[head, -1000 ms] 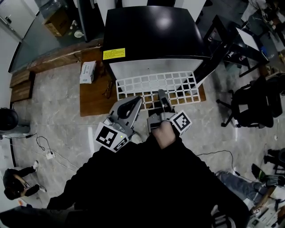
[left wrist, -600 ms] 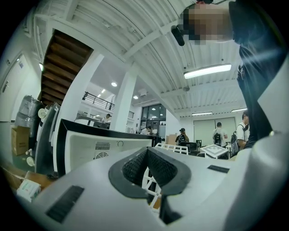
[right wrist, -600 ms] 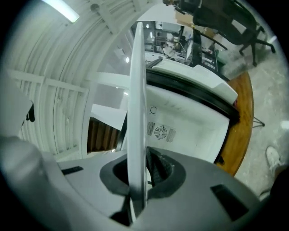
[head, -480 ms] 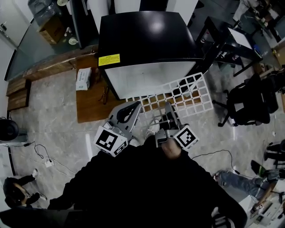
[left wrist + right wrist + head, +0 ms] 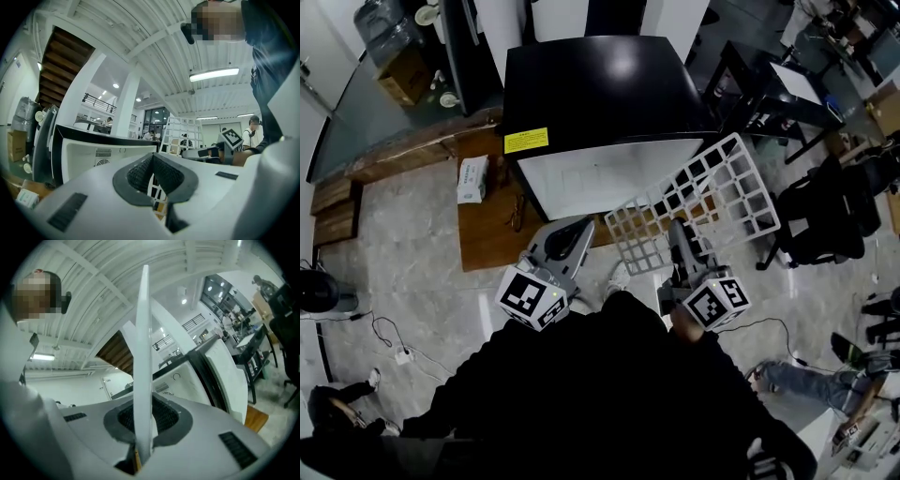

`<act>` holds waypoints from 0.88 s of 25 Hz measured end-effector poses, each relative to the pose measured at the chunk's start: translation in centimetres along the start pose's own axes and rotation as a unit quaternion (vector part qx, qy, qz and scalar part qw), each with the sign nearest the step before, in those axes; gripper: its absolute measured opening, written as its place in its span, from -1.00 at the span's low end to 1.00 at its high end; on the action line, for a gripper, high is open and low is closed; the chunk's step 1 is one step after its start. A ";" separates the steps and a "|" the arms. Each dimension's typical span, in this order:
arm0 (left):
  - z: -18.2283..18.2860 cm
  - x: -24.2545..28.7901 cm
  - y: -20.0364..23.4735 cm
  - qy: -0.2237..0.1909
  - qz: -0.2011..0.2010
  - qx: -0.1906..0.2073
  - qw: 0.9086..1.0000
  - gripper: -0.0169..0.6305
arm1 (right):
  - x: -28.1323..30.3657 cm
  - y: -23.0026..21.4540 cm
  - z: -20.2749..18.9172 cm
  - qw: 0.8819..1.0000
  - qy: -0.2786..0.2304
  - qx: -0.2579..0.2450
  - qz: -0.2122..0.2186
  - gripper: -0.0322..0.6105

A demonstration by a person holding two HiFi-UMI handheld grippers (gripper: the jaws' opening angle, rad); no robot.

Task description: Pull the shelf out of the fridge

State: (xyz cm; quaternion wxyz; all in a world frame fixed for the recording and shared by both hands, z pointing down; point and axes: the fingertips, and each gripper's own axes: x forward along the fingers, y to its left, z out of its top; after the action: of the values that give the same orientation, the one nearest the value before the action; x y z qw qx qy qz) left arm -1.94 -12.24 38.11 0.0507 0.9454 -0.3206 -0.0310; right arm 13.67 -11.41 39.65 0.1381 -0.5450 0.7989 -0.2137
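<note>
Head view is showing the white grid shelf hanging in the air in front of the fridge and off to its right. It is tilting, with its near corner low by the fridge's open white front and its far corner rising toward the black desk. It appears to be clear of the cabinet, so the pull itself is looking all but done.

The right gripper is clamping the shelf's near edge. In the right gripper view the shelf is standing edge-on as a thin white slab, and the right gripper is pinching it between its dark pads. The left gripper is pointing at the fridge front just beside the shelf's low corner. In its own view its jaws are sitting together with nothing between them.

A wide, flat shelf is hanging from one narrow pinch at its edge, so its weight is likely levering against the pads. It could twist or slide out of them and drop to the floor. Its raised corner could also clip the desk or the office chair as it swings right.
</note>
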 end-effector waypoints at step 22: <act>2.2 1.2 3.4 -0.025 0.014 -0.001 1.000 -0.93 | 5.3 12.5 22.7 0.845 0.021 -0.532 0.046 -0.80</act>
State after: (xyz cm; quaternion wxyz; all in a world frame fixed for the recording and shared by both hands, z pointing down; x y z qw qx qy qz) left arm -3.24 -15.84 36.33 0.0444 0.9396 -0.3350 -0.0543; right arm 11.86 -16.78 13.85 -0.1802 -0.4932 0.8166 0.2395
